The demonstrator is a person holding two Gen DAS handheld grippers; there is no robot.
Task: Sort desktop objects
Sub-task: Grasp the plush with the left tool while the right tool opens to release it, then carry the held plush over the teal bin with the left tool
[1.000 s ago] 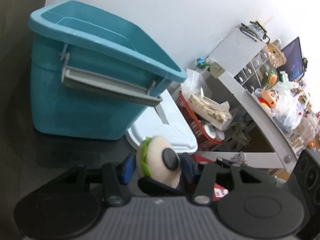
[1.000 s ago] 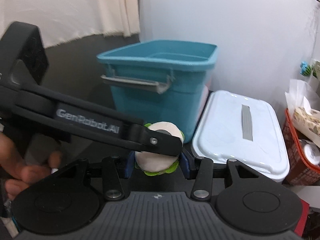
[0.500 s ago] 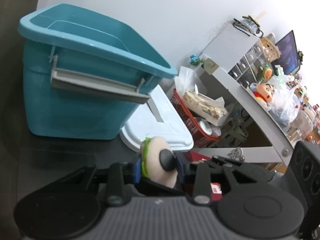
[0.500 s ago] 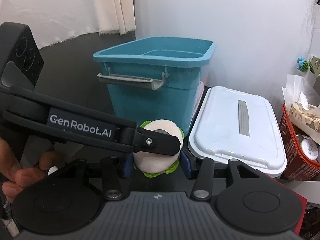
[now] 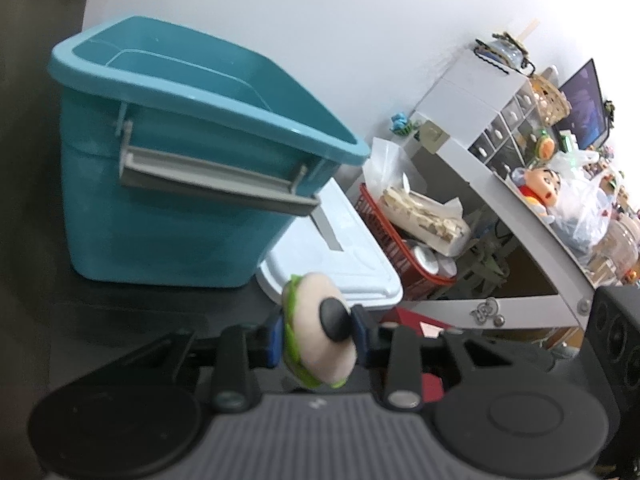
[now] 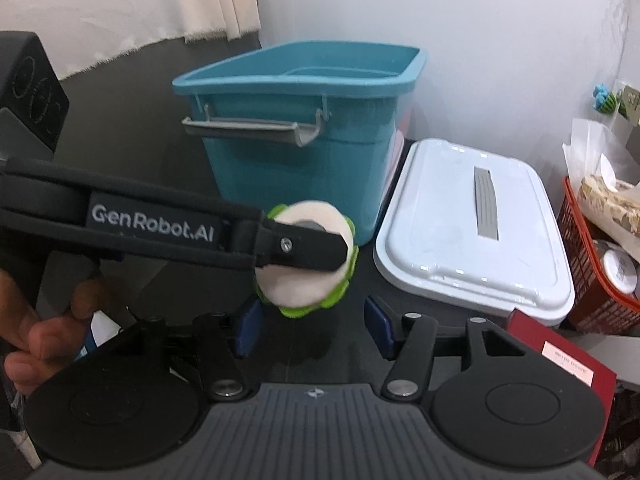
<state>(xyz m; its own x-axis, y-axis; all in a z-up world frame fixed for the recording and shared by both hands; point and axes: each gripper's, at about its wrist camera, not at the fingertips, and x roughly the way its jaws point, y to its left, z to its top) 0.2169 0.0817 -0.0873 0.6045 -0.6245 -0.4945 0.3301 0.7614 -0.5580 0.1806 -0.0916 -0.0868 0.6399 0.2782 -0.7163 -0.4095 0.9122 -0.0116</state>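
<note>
Right wrist view, item list. Toy burger [image 6: 306,258]: cream bun with green lettuce frill, held in the air near the middle, in front of the teal bin [image 6: 304,128]. Left gripper [image 6: 308,246]: black arm entered from the left, lettered "GenRobot.AI" in white; its tongs are clamped on the burger's flat faces. A hand [image 6: 36,320] is seen on its grip at the near left. Right gripper [image 6: 312,322]: blue pads are spread wide, having just been opening; the burger is seen just above and beyond them, nearer the left pad, with no pad pressed on it. Teal bin: open-topped, grey handle [image 6: 250,128] on its near wall, standing on a dark surface. White lid [image 6: 472,228]: lying flat to the right of the bin, grey strip at its centre. Red basket [image 6: 584,280]: far right, holding paper-wrapped goods. Red box [image 6: 560,360]: near right, with a pale label whose print is too small to be read.
</note>
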